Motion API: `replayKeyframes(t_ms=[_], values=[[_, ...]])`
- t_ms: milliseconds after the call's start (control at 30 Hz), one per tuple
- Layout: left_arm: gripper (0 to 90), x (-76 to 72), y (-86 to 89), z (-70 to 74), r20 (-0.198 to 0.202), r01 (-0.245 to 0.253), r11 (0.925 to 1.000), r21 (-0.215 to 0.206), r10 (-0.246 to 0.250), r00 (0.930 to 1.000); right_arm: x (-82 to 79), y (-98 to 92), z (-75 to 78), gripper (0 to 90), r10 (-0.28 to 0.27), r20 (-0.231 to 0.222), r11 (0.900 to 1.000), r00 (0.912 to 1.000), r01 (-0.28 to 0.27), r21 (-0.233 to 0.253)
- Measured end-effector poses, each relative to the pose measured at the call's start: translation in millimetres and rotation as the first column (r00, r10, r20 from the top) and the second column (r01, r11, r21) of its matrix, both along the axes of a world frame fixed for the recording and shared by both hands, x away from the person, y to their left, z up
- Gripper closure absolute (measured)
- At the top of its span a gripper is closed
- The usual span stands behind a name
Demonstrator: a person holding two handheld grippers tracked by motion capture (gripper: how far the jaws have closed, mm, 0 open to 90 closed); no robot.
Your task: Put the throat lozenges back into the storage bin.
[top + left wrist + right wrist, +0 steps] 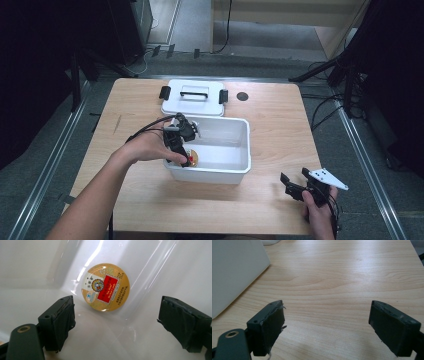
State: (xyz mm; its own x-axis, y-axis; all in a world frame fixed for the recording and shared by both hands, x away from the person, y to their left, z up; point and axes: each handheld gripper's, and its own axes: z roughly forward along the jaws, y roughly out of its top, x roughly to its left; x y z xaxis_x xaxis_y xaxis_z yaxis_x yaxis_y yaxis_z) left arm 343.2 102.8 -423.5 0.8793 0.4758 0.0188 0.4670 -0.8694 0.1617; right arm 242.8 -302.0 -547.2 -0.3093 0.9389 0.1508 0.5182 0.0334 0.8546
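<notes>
A white plastic bin [235, 145] stands near the middle of the wooden counter [280, 115], and its white lid [192, 102] with a black handle and black clips lies flat just beyond the bin's far left corner. Inside the bin, on the floor near its left near corner, lies a small round golden tin [105, 287] with a red label, flat and face up.

The left gripper [186, 159] is held by the person's left hand [145, 146] over the bin's left wall and reaches down into it. In the left gripper view its fingers [60, 320] stand wide apart, holding nothing, and the tin lies just beyond them, between their lines and free of both.

The right gripper [295, 186] is held over the counter's near right part, well apart from the bin. In the right gripper view its fingers [268, 325] are also spread wide over bare wood, with the bin's white side at the left edge.
</notes>
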Motion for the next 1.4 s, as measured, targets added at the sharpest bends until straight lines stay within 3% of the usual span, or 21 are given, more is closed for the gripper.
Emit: replayKeyframes(t_ms=[100, 200, 367, 500, 767, 933, 1067, 1400], values=[[15.6, -0.9, 3.2, 5.8, 0.001, -0.012, 0.9995, -0.028, 0.012, 0.9999, 0.0, 0.0, 0.0, 13.7, 0.000, 0.000, 1.000, 1.0000, 0.000, 0.000], [28.1, -3.8, 9.4, 15.7, 0.003, -0.018, 0.9962, -0.085, 0.018, 0.9998, 0.0, -0.1, 0.0, 13.7, -0.001, 0.000, 1.000, 1.0000, 0.001, 0.000], [36.2, -10.7, 21.1, 30.6, 0.019, -0.032, 0.9906, -0.133, 0.035, 0.9992, 0.0, 0.0, 0.0, 13.7, -0.001, 0.000, 1.000, 1.0000, 0.001, 0.000], [44.4, -15.7, 35.7, 41.9, 0.025, -0.056, 0.9878, -0.145, 0.060, 0.9979, 0.1, 0.0, -0.1, 13.7, 0.000, 0.000, 1.000, 1.0000, 0.000, 0.000], [48.2, -30.4, 70.5, 56.2, 0.055, -0.107, 0.9825, -0.153, 0.116, 0.9917, 0.0, 0.3, 0.0, 13.7, -0.001, 0.000, 1.000, 1.0000, 0.001, -0.004], [49.2, -38.7, 89.7, 55.5, 0.061, -0.132, 0.9807, -0.145, 0.142, 0.9880, 0.0, 0.6, 0.0, 13.7, -0.002, 0.000, 1.000, 1.0000, 0.002, -0.004], [49.4, -45.1, 105.8, 50.4, 0.056, -0.164, 0.9752, -0.149, 0.174, 0.9832, 0.0, 0.6, 0.0, 13.7, -0.002, 0.000, 1.000, 1.0000, 0.002, -0.005], [48.9, -57.0, 139.3, 25.3, 0.021, -0.239, 0.9610, -0.139, 0.244, 0.9695, -0.1, 0.7, 0.1, 13.7, -0.005, -0.005, 1.000, 1.0000, 0.005, -0.002]])
